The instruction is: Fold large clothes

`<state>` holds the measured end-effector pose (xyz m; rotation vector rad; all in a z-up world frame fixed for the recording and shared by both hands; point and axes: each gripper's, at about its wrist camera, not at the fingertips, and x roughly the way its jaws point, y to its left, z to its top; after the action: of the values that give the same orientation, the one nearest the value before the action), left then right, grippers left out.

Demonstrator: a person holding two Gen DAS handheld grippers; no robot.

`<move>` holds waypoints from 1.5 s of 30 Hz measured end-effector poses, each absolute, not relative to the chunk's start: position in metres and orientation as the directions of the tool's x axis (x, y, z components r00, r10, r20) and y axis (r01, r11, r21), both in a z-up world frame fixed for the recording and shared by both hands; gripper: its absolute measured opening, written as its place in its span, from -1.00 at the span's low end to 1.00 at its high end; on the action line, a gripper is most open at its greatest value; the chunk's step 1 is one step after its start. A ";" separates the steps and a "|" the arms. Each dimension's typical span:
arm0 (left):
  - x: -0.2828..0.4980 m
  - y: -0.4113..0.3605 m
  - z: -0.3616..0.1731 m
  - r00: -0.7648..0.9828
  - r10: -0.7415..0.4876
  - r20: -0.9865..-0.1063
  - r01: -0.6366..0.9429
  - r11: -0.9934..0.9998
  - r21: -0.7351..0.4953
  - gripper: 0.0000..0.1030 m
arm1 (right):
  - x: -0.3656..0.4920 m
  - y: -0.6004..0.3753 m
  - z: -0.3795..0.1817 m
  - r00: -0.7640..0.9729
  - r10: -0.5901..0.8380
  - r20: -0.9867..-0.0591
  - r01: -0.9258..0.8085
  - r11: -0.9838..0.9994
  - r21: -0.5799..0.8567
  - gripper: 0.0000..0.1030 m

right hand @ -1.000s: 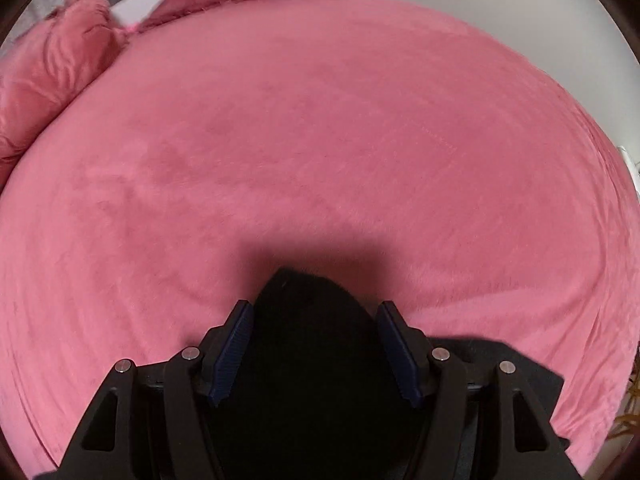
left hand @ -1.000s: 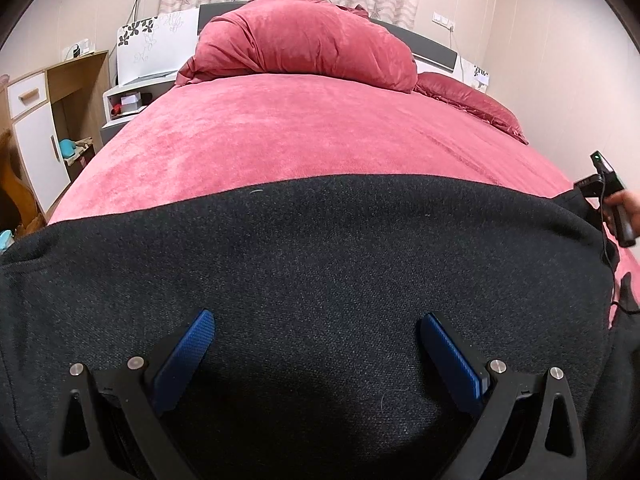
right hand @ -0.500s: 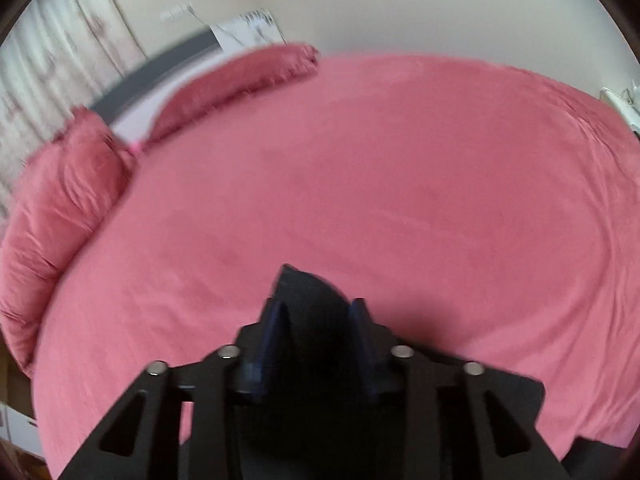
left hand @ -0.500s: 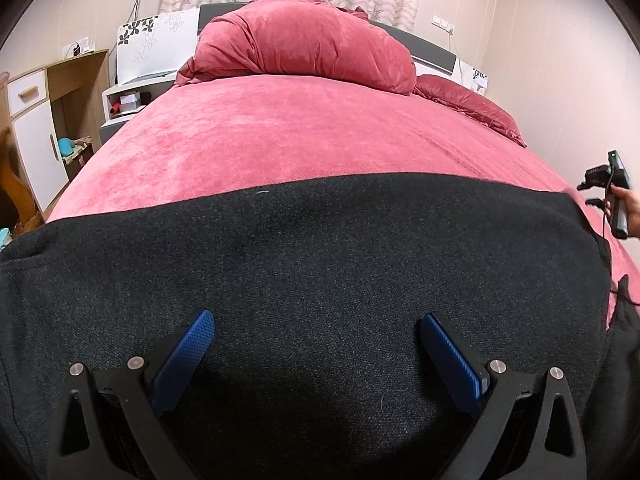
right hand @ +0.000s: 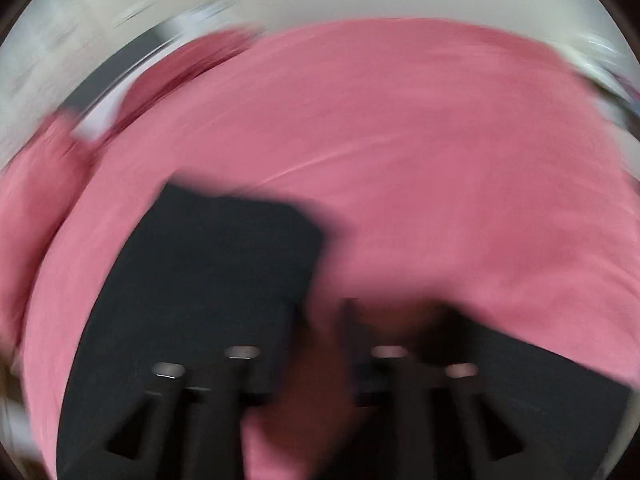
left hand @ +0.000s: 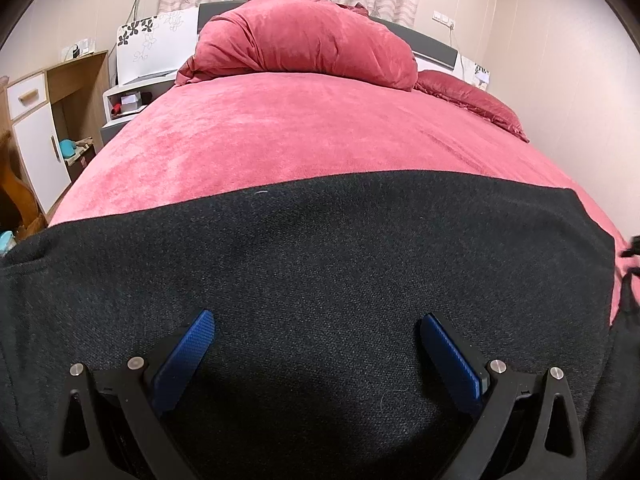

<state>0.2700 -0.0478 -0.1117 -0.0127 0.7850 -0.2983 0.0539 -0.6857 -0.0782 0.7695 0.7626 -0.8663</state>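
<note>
A large dark grey garment (left hand: 312,264) lies spread across the near part of a bed with a pink cover (left hand: 304,132). My left gripper (left hand: 316,344) is open, its blue pads (left hand: 188,344) hovering just over the cloth. The right wrist view is heavily blurred by motion. There the garment (right hand: 216,264) shows as a dark shape on the pink cover (right hand: 440,152). My right gripper (right hand: 320,344) has its fingers close together; whether cloth is between them is not clear.
A bunched red duvet (left hand: 308,44) and a red pillow (left hand: 472,100) lie at the head of the bed. A wooden cabinet (left hand: 44,120) and a white nightstand (left hand: 128,100) stand to the left. A wall (left hand: 560,60) runs along the right.
The right gripper closed and swung fast; its view now blurs and shows more garment. It has left the left wrist view. The left gripper has stayed still.
</note>
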 end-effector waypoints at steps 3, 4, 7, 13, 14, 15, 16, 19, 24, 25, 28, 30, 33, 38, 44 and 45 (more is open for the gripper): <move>0.270 -0.051 -0.111 0.669 -0.246 -0.702 0.255 0.962 -0.093 1.00 | 0.013 -0.669 -0.066 0.530 -0.316 -0.787 0.813 0.453 0.366 -0.14; 0.269 -0.053 -0.110 0.670 -0.236 -0.704 0.254 0.964 -0.082 1.00 | -0.001 -0.654 -0.060 0.549 -0.298 -0.781 0.790 0.489 0.369 -0.13; 0.265 -0.055 -0.108 0.671 -0.200 -0.714 0.242 0.969 -0.044 1.00 | -0.018 -0.602 -0.058 0.540 -0.297 -0.787 0.753 0.589 0.295 -0.13; 0.215 -0.033 -0.090 0.624 -0.194 -0.757 0.228 0.972 -0.062 0.99 | -0.037 -0.467 -0.083 0.575 -0.215 -0.789 0.571 0.796 0.199 -0.13; 0.201 -0.026 -0.086 0.632 -0.210 -0.746 0.226 0.971 -0.082 1.00 | -0.035 -0.444 -0.079 0.581 -0.206 -0.787 0.552 0.810 0.195 -0.13; 0.184 -0.016 -0.082 0.640 -0.226 -0.734 0.217 0.970 -0.110 1.00 | -0.032 -0.432 -0.082 0.591 -0.189 -0.784 0.532 0.822 0.202 -0.13; 0.169 -0.007 -0.080 0.645 -0.246 -0.724 0.211 0.967 -0.141 1.00 | -0.033 -0.409 -0.085 0.610 -0.153 -0.777 0.501 0.834 0.230 -0.13; 0.131 0.009 -0.090 0.606 -0.260 -0.752 0.227 0.962 -0.150 1.00 | -0.027 -0.361 -0.092 0.639 -0.047 -0.768 0.429 0.850 0.306 -0.13; 0.069 0.009 -0.117 0.610 -0.162 -0.776 0.346 0.935 0.077 1.00 | -0.013 -0.289 -0.104 0.592 0.004 -0.806 0.325 0.914 0.244 0.14; 0.063 0.010 -0.116 0.604 -0.154 -0.782 0.353 0.931 0.089 1.00 | -0.015 -0.275 -0.104 0.586 -0.033 -0.810 0.305 0.935 0.183 0.24; 0.062 0.021 -0.117 0.538 -0.171 -0.825 0.337 0.941 0.024 1.00 | -0.030 -0.236 -0.113 0.531 -0.138 -0.836 0.225 0.974 -0.018 0.50; 0.058 0.024 -0.116 0.527 -0.180 -0.831 0.342 0.940 0.014 1.00 | -0.043 -0.228 -0.113 0.518 -0.174 -0.837 0.245 0.968 -0.049 0.50; 0.053 0.029 -0.112 0.524 -0.198 -0.828 0.336 0.942 -0.013 0.99 | -0.054 -0.227 -0.109 0.520 -0.146 -0.841 0.277 0.961 0.004 0.51; 0.058 0.075 -0.090 0.603 -0.226 -0.765 0.189 0.972 -0.139 0.97 | -0.081 -0.248 -0.089 0.628 -0.036 -0.777 0.317 0.924 0.213 0.48; 0.081 0.129 -0.099 0.604 -0.152 -0.782 -0.013 0.980 -0.201 0.96 | -0.056 -0.229 -0.061 0.696 0.117 -0.708 0.179 0.928 0.328 0.05; 0.084 0.128 -0.105 0.585 -0.139 -0.799 -0.027 0.981 -0.191 0.96 | -0.045 -0.230 -0.056 0.695 0.140 -0.705 0.154 0.929 0.337 -0.05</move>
<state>0.0836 0.1283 -0.1051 -0.1903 0.9449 -0.0658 -0.0450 -0.2295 -0.0558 0.3897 0.8073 -0.0076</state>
